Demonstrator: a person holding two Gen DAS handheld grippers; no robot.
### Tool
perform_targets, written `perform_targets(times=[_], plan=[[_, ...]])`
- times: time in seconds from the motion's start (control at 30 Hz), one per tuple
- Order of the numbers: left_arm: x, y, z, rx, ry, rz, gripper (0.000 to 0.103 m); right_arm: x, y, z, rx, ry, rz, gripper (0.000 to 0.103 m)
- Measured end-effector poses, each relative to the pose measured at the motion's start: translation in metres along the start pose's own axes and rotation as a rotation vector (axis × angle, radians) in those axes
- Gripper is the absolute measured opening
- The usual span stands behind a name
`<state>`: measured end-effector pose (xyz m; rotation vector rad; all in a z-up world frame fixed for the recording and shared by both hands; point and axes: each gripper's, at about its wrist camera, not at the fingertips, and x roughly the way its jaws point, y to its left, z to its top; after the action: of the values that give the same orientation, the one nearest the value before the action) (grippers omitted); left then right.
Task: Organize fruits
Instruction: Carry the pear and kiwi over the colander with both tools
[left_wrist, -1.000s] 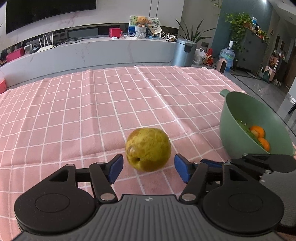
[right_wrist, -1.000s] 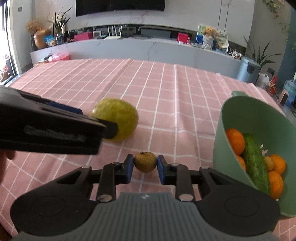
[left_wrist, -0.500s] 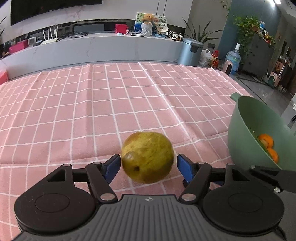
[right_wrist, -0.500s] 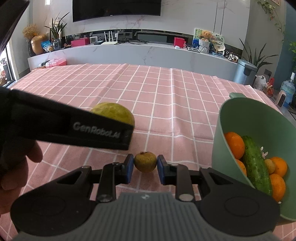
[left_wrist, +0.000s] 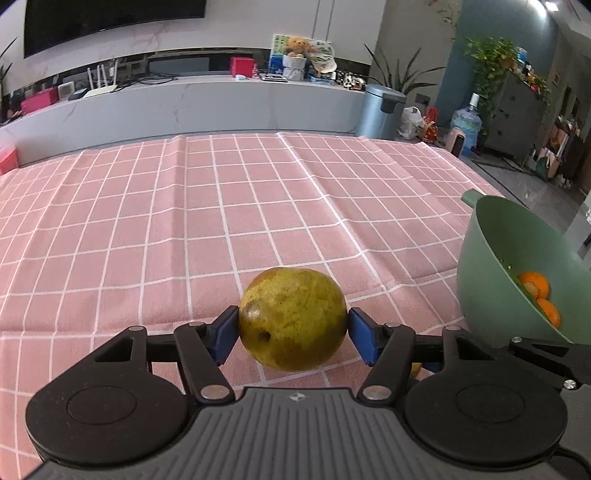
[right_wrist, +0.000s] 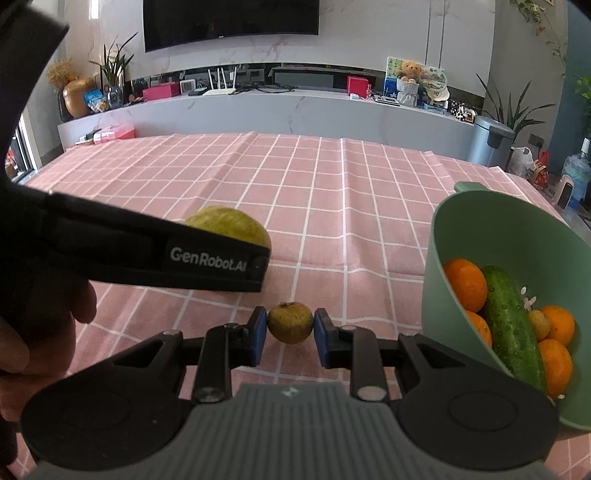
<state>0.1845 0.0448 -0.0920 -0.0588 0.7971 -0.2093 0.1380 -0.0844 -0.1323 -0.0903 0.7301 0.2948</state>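
My left gripper (left_wrist: 292, 334) is shut on a large yellow-green pear (left_wrist: 292, 318), both blue pads against its sides. The pear also shows in the right wrist view (right_wrist: 229, 226), partly hidden behind the left gripper's black body. My right gripper (right_wrist: 290, 328) is shut on a small brown-green round fruit (right_wrist: 290, 322) just above the pink checked tablecloth (right_wrist: 332, 221). A green bowl (right_wrist: 439, 236) to the right holds oranges (right_wrist: 464, 284), a cucumber (right_wrist: 511, 325) and a small yellow fruit; it also shows in the left wrist view (left_wrist: 480, 288).
The person's hand (right_wrist: 40, 325) holds the left gripper at the left edge. Beyond the table's far edge runs a white marble counter (left_wrist: 207, 103) with clutter. A grey bin (left_wrist: 380, 110) and a water bottle (left_wrist: 466, 127) stand on the floor at the right.
My left gripper closed its pads onto the pear, which stood loose between open fingers a second ago. The right gripper kept its hold on the small fruit and rose slightly.
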Motion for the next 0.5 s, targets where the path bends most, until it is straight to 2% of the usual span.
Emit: perform_targets(times=[0.1, 0.3, 0.5], plan=[[-0.008, 0.000, -0.001, -0.008, 0.004, 0.012, 0.072, -0.006, -0.002, 0.001, 0.011, -0.009, 0.015, 0.023], [-0.041, -0.004, -0.002, -0.049, -0.026, -0.021, 0.072, -0.026, -0.003, 0.001, 0.009, -0.005, 0.046, 0.023], [-0.069, -0.016, 0.000, -0.042, -0.035, -0.038, 0.072, -0.063, -0.009, -0.004, 0.008, -0.027, 0.057, 0.023]])
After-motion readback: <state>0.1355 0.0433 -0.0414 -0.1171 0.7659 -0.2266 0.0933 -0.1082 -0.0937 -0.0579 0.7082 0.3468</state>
